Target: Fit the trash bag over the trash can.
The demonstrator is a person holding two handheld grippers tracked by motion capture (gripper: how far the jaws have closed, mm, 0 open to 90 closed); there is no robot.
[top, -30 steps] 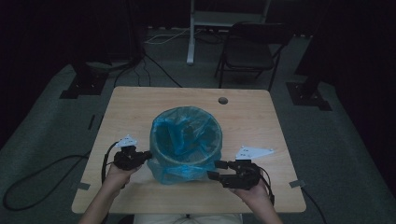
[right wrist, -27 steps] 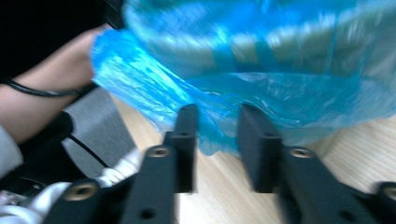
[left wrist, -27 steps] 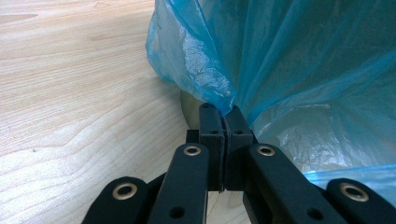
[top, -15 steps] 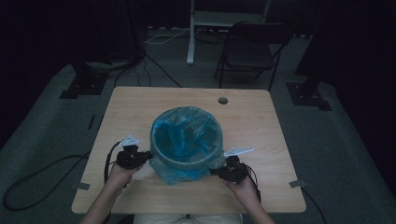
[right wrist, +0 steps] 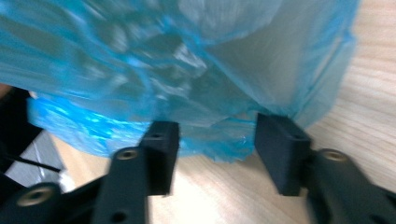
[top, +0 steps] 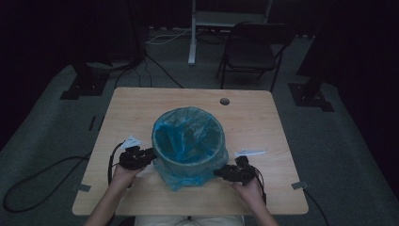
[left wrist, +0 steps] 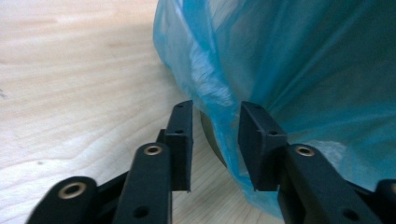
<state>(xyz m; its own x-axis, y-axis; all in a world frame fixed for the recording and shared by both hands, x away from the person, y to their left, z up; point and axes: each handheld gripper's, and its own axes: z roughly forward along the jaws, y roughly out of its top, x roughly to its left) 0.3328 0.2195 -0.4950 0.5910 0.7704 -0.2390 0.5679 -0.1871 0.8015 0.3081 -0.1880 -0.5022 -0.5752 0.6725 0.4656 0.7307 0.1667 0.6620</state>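
Table (top: pixel 141 108): bin (top: pixel 188 141) at centre, blue bag (top: pixel 197 172) already lining it, skirt folded over the rim. Left gripper (top: pixel 146 157) at 9 o'clock, jaws apart around a fold, not clamped. Right gripper (top: pixel 221 173) at 4 o'clock, released at the hem. Judged: lining done; tucking or tying left.

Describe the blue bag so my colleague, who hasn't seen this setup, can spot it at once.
Start at the wooden table; near its middle stands a round bin. The blue bag lines that bin, its thin, see-through plastic folded over the rim and hanging loose down the outside. It is the only blue thing there, flanked by the left tool and right tool, both open.
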